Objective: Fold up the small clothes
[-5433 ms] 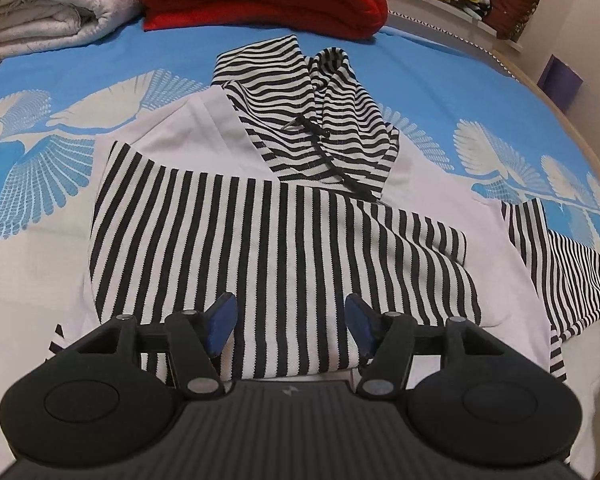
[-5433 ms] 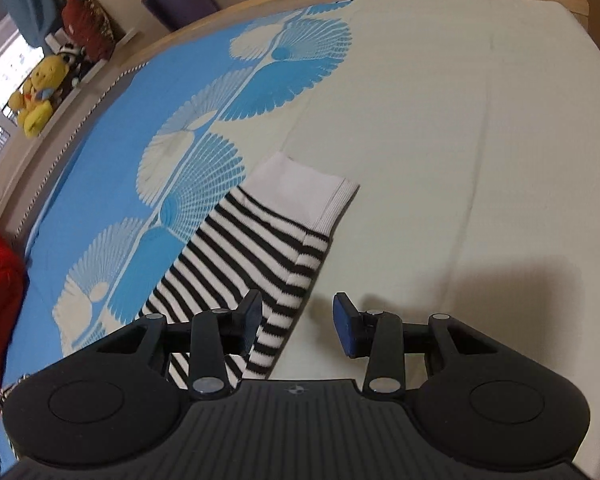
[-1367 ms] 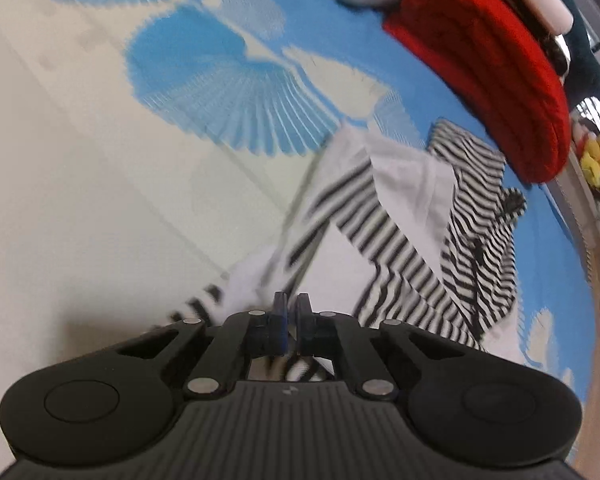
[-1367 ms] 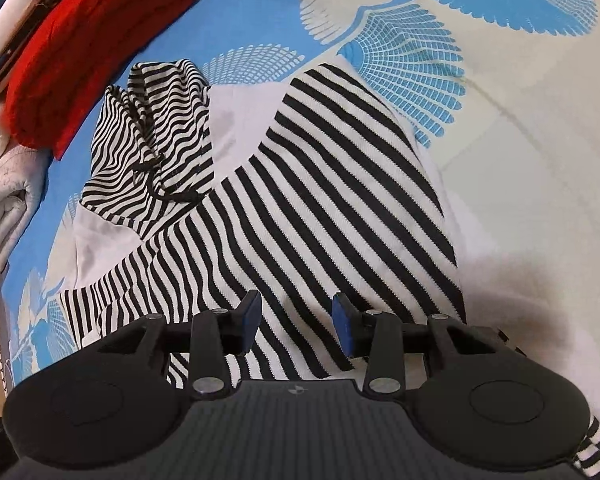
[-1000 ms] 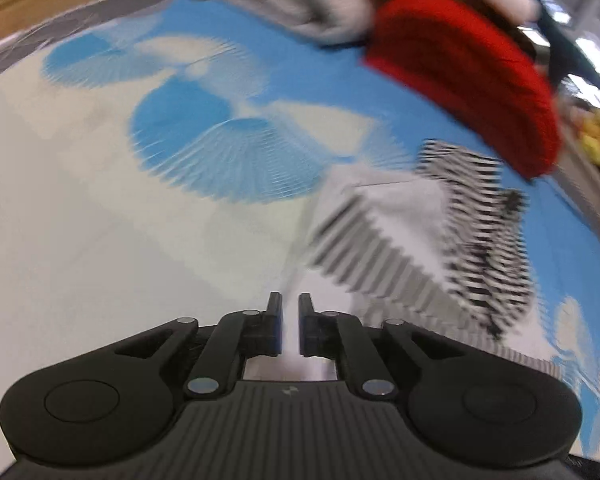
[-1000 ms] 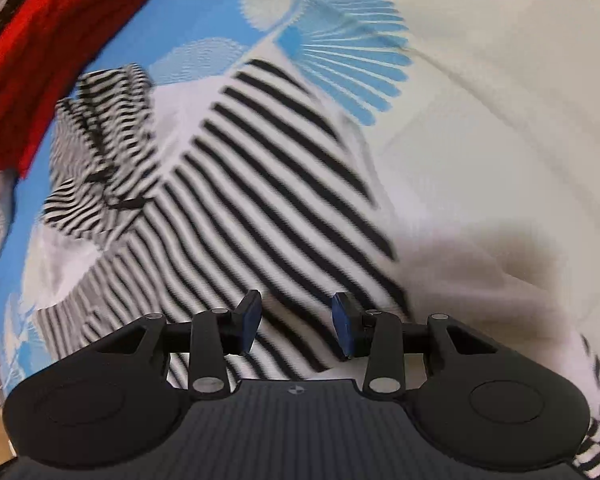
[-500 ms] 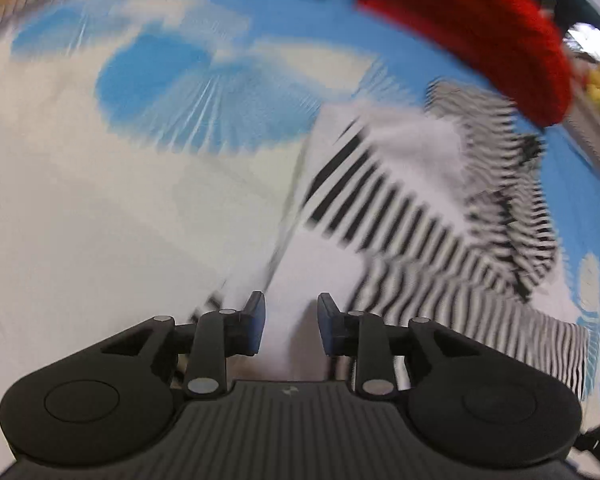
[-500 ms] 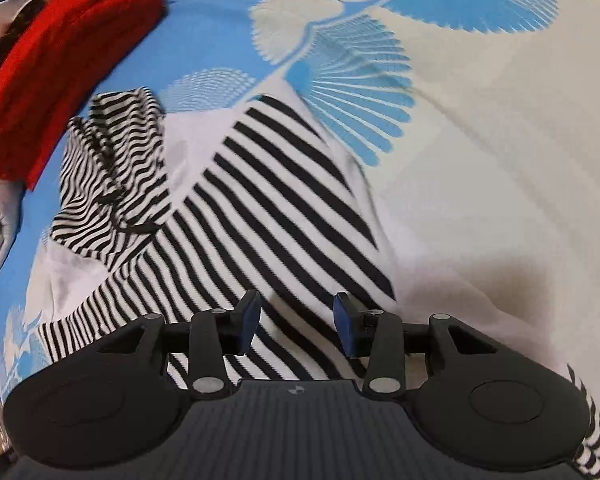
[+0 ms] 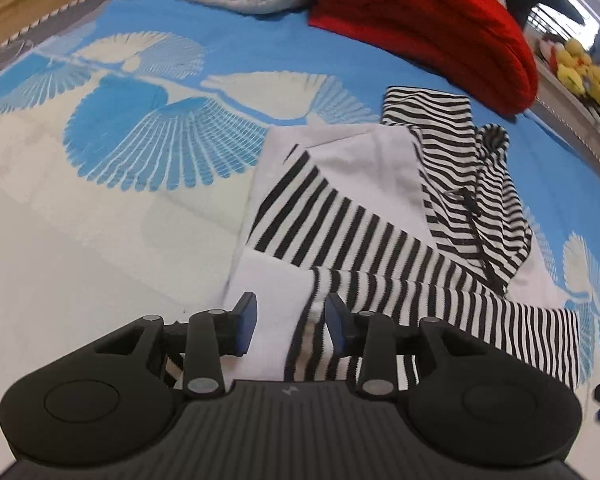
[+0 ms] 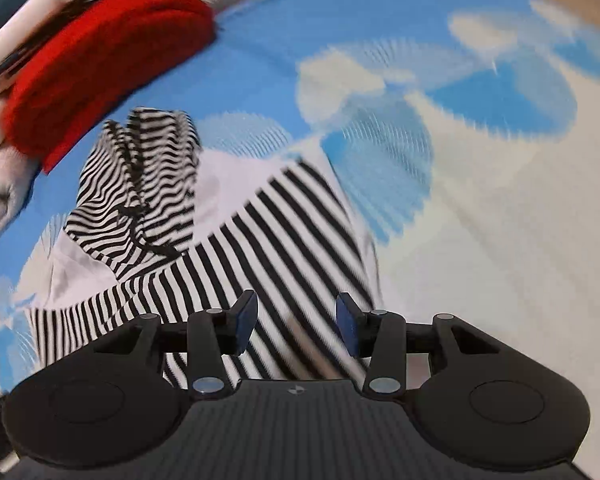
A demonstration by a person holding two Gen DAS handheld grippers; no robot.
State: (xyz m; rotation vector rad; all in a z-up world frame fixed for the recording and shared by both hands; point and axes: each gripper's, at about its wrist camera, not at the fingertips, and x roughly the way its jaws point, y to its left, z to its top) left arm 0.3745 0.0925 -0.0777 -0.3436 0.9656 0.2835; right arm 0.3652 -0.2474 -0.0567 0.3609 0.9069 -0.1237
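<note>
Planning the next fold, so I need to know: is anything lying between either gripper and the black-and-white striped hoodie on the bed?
Nothing visible does. The left gripper and the right gripper both stand open directly over the black-and-white striped hoodie. The folded red blanket lies beyond the hood, out of the way.

My left gripper (image 9: 290, 322) has just been opening above the striped hoodie (image 9: 364, 236), and its jaws squeeze nothing. Behind the hoodie sits a red blanket (image 9: 428, 28) on the blue bedspread (image 9: 236, 60).

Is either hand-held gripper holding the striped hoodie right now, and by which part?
Neither. The left hand-held gripper, jaws just opened, and the right hand-held gripper are both open above the striped hoodie.
</note>
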